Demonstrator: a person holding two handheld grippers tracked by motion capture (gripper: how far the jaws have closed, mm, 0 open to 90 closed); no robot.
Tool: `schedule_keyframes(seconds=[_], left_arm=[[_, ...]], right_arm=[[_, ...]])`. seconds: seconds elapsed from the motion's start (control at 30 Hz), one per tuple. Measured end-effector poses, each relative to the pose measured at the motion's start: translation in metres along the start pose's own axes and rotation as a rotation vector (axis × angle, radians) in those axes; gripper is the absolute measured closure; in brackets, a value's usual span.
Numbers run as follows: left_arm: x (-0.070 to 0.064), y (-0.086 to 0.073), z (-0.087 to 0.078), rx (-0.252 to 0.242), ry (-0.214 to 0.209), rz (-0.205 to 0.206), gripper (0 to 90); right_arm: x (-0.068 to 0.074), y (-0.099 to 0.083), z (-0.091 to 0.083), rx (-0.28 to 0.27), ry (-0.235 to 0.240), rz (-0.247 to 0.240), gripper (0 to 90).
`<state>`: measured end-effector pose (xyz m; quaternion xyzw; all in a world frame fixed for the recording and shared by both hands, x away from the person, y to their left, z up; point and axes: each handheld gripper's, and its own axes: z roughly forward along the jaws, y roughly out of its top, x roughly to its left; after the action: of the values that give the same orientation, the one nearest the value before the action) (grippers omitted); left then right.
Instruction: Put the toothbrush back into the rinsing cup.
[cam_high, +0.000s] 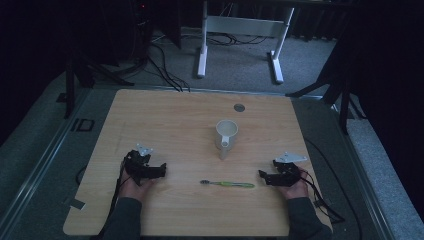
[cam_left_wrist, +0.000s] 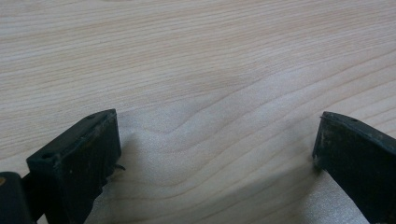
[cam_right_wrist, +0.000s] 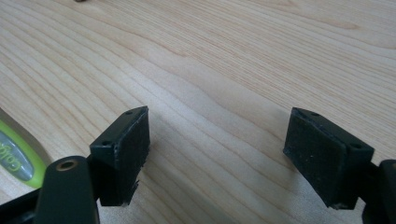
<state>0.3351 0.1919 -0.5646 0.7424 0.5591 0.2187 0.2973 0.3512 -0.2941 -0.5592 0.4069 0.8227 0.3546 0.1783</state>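
A white cup (cam_high: 227, 133) with a handle stands upright near the middle of the wooden table (cam_high: 180, 115). In front of it lies a green and white toothbrush (cam_high: 228, 184), its head pointing left; its green handle end (cam_right_wrist: 14, 156) shows at the left edge of the right gripper view. My left gripper (cam_high: 161, 171) rests on the table at the front left, open, with bare wood between its jaws (cam_left_wrist: 217, 140). My right gripper (cam_high: 262, 175) rests at the front right, just right of the toothbrush, also open and holding nothing (cam_right_wrist: 217, 135).
A small grey round disc (cam_high: 239, 107) is set into the table near its far edge. Cables (cam_high: 325, 200) trail from the grippers off the table's front corners. Beyond the table stand white desk legs (cam_high: 202, 50) and dark tripod stands on grey carpet.
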Motion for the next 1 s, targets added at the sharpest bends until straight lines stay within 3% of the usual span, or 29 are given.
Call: schedule_keyframes(seconds=[0.2, 0.27, 0.47, 0.67, 1.0], left_arm=[[0.000, 0.000, 0.000, 0.000, 0.000, 0.000, 1.8], [0.000, 0.000, 0.000, 0.000, 0.000, 0.000, 1.8], [0.000, 0.000, 0.000, 0.000, 0.000, 0.000, 1.8], [0.000, 0.000, 0.000, 0.000, 0.000, 0.001, 1.8], [-0.001, 0.000, 0.000, 0.000, -0.003, 0.003, 1.8]], right_arm=[[-0.001, 0.001, -0.001, 0.006, 0.001, 0.011, 24.8], [-0.003, 0.004, -0.007, 0.022, 0.005, 0.014, 31.4], [0.001, 0.013, -0.029, 0.008, -0.011, -0.037, 33.4], [0.003, 0.027, -0.054, -0.041, -0.005, -0.076, 33.8], [0.014, 0.047, -0.074, -0.084, 0.019, -0.145, 34.8]])
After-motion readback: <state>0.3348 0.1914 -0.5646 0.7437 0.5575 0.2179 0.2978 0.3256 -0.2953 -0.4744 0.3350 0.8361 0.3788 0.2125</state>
